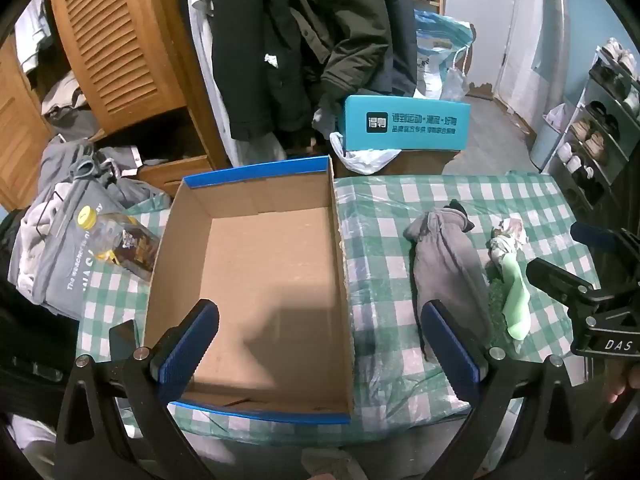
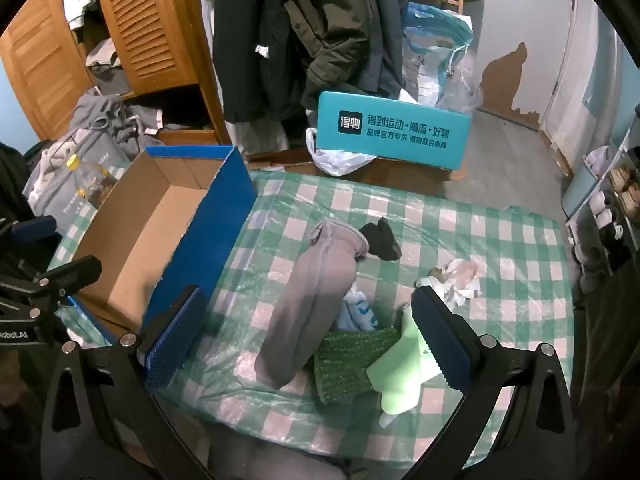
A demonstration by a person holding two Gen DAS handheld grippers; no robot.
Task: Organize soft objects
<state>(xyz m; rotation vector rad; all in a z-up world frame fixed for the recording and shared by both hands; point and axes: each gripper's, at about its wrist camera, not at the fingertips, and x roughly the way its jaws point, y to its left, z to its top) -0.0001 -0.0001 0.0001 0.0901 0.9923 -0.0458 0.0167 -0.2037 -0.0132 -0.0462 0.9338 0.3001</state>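
Cardboard box: open brown cardboard box with blue outer walls (image 1: 256,280) sits on the left part of the table, nothing visible inside it.
Table cover: green-and-white checked plastic cloth (image 2: 500,240) under everything.
Grey garment: long grey fleece piece (image 2: 316,300) lies on the cloth just right of the box, apart from its blue wall.
Dark sock: small black sock (image 2: 382,238) touches the far end of the grey garment.
Green items: dark green textured cloth (image 2: 352,360) lies against the near end of the grey garment; pale green soft piece (image 2: 400,376) overlaps its right edge.
White-blue item: crumpled white-and-blue fabric (image 2: 358,312) tucked between grey garment and green cloth.
Crumpled scrap: whitish wad (image 2: 460,276) further right on the cloth.
Left gripper (image 1: 320,352): fingers spread wide, holding nothing, hovering over the box's near end.
Right gripper (image 2: 308,340): fingers spread wide, holding nothing, above the near end of the grey garment and green cloth.
Bottle: clear plastic bottle with yellow cap (image 1: 116,244) lies left of the box.
Behind table: teal printed carton (image 2: 392,136).
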